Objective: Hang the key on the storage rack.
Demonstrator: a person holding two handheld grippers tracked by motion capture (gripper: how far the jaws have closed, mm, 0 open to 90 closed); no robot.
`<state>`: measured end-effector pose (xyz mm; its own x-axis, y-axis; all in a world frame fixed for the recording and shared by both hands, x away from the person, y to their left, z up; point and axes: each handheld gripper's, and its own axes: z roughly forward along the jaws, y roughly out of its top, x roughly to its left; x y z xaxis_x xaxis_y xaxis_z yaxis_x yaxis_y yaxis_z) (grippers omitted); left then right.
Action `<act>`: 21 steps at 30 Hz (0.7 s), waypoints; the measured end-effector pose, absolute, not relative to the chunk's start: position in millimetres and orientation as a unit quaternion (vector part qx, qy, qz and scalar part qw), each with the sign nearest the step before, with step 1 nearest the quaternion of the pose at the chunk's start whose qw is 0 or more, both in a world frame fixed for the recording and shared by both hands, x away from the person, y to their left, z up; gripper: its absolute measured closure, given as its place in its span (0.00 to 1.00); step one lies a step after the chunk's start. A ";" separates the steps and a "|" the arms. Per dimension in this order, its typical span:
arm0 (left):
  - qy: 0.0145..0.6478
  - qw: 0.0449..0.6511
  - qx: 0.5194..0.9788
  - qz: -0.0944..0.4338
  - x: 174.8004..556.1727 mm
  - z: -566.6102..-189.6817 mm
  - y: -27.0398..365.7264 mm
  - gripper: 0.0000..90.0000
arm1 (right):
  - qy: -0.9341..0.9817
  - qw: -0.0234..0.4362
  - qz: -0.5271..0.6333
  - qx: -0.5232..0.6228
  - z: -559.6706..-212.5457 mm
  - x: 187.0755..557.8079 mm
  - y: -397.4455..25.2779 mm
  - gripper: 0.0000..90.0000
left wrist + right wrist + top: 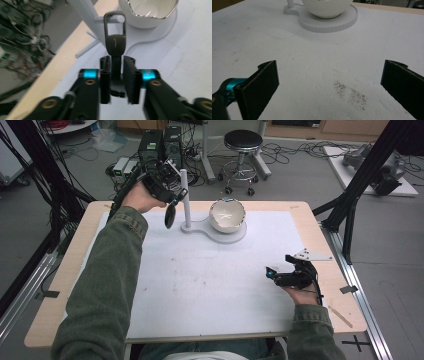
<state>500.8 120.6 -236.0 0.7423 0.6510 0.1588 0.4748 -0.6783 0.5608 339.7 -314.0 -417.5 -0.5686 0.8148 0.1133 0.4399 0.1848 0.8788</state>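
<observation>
Claw, left (pixel 117 75): jaws nearly closed on the handle of a dark spoon (pixel 115 45), its hanging loop leading toward the white stand post (pixel 83 15). High view puts this claw (pixel 172 195) raised beside the post (pixel 184 195), spoon (pixel 170 216) dangling bowl-down, clear of the table (pixel 60 270).

Likely step: hooking the loop on a peg of the post. Peg tip looks to sit just at the loop; exact overlap unclear. Best approach: keep the loop square to the peg, slide it on level, release only once the weight hangs.

White bowl (pixel 227 215) sits on the stand's round base (pixel 235 236), near; avoid swinging into it.

Right claw (pixel 284 276): jaws wide apart, holding nothing, low over the white mat (pixel 317 75).
</observation>
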 end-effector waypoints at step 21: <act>0.306 0.236 0.910 0.151 481.2 -261.6 132.5 0.14 | 0.747 0.195 0.476 0.422 -417.5 339.0 -312.5 0.01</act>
<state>481.2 132.5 -261.6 0.7675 0.6276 0.1310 0.4843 -0.7015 0.5228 339.0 -312.5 -417.5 -0.5680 0.8156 0.1106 0.4445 0.1909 0.8752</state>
